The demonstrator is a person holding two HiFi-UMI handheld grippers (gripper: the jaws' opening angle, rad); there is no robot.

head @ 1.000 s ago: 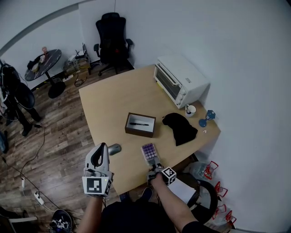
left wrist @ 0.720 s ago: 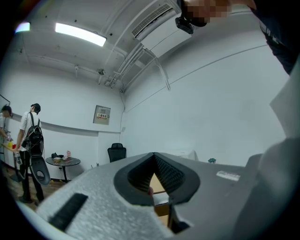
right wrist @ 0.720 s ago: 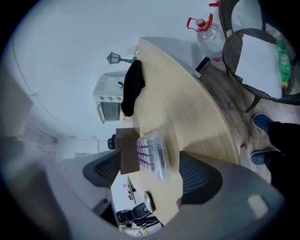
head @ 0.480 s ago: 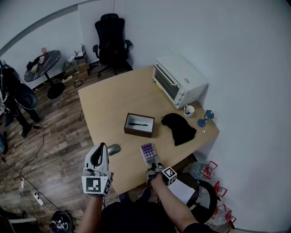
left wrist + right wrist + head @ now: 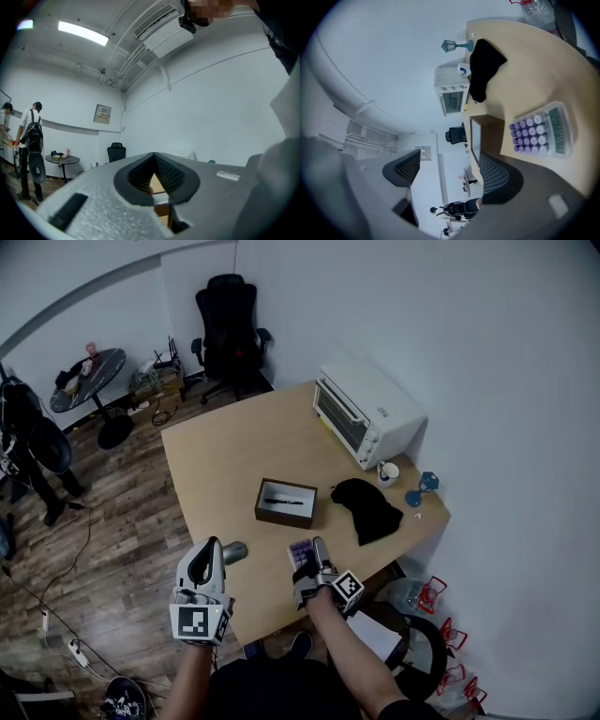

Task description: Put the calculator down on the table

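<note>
The purple-keyed calculator (image 5: 299,550) (image 5: 539,132) lies flat near the front edge of the wooden table (image 5: 225,456). My right gripper (image 5: 313,552) (image 5: 449,173) hangs above it, partly covering it in the head view. Its jaws have just been opening and stand wide apart, with nothing between them and the calculator off to one side below. To the left, my left gripper (image 5: 206,554) (image 5: 154,176) hovers off the table's front edge by a grey mouse (image 5: 234,551). Its pads meet at the tip and hold nothing.
A wooden box with a pen (image 5: 287,502) sits mid-table, a black cloth (image 5: 366,508) to its right. A white toaster oven (image 5: 367,411), a mug (image 5: 387,472) and a blue lamp figure (image 5: 422,486) line the wall side. An office chair (image 5: 228,329) stands behind the table.
My right gripper has lifted off the table and now overlaps the calculator in the head view. The calculator stays where it lay. The left gripper has not moved.
</note>
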